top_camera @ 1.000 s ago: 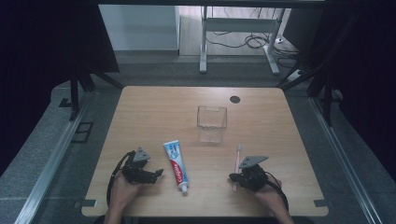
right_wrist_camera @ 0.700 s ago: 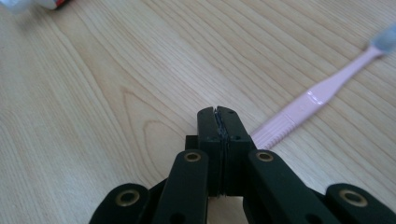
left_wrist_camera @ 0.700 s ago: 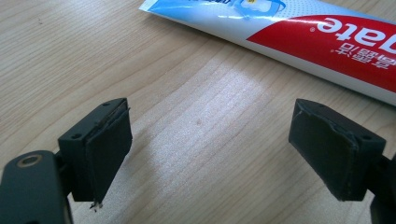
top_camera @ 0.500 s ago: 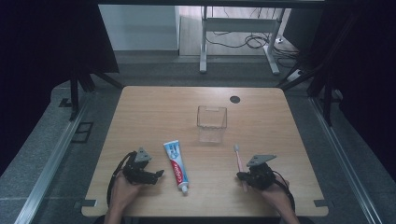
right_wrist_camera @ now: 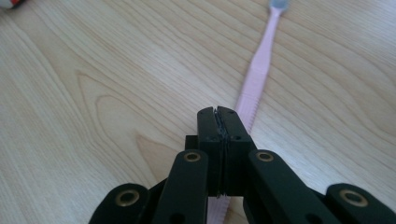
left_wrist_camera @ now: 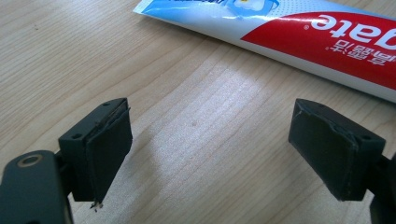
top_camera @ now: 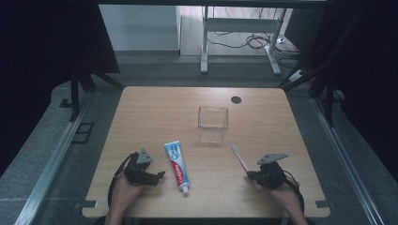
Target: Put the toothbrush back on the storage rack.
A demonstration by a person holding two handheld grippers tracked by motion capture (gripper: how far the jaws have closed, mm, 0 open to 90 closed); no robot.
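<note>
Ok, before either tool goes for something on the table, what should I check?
1. Left tool open: ok, jaws spread, nothing between them.
2. Toothpaste tube free to grasp: ok, lies flat just ahead of the left tool.
3. Right tool open: not ok, jaws pressed together.
4. Right tool holding the pink toothbrush: cannot tell; the handle passes beneath the jaws.
5. Clear container upright and empty: ok.
</note>
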